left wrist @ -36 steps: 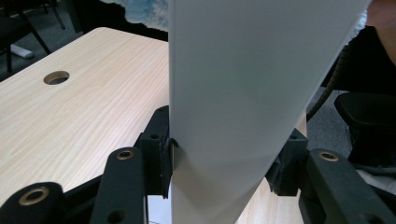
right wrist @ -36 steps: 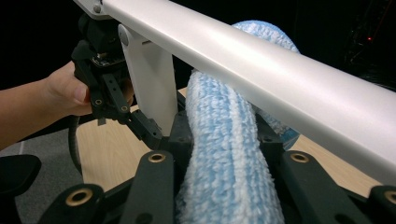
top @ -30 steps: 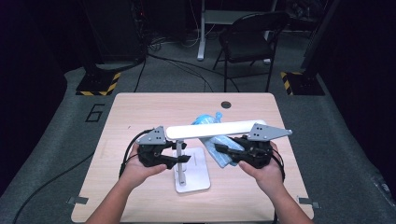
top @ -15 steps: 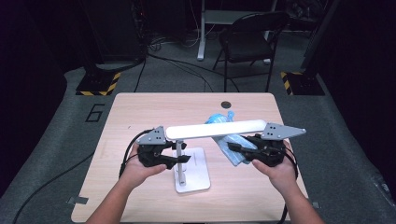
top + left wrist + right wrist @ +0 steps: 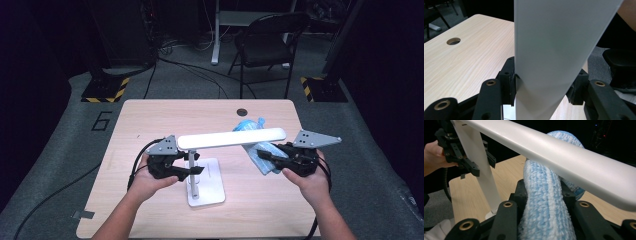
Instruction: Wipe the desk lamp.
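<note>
White desk lamp (image 5: 205,175) stands on the wooden table (image 5: 150,120), base near the front edge, its light bar (image 5: 231,138) running level above; left gripper (image 5: 186,167) clamped on the upright lamp post (image 5: 544,62), jaws pressed to either side; right gripper (image 5: 259,156) closed on a blue cloth (image 5: 544,202), held just under the right end of the bar, cloth bunched between the jaws; both hands at table height, well apart.
</note>
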Action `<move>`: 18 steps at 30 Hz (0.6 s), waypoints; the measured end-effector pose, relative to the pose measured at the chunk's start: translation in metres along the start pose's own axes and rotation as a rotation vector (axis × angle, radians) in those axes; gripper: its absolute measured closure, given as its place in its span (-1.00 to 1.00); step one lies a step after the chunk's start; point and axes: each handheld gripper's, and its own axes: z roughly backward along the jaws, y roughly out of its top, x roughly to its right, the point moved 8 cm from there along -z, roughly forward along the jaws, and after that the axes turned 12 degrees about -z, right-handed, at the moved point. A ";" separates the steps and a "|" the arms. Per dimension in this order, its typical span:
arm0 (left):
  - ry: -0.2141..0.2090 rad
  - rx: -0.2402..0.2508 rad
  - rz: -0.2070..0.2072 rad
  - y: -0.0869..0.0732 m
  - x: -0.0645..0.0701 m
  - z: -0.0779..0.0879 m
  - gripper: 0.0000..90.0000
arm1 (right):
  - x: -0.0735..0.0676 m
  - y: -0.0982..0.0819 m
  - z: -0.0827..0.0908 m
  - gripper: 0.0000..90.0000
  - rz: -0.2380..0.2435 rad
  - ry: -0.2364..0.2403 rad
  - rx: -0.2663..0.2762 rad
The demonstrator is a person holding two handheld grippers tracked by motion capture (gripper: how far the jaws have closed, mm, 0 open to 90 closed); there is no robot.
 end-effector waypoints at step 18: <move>0.002 0.002 -0.002 0.000 0.000 0.000 0.15 | 0.010 -0.002 0.010 0.50 -0.002 -0.041 -0.004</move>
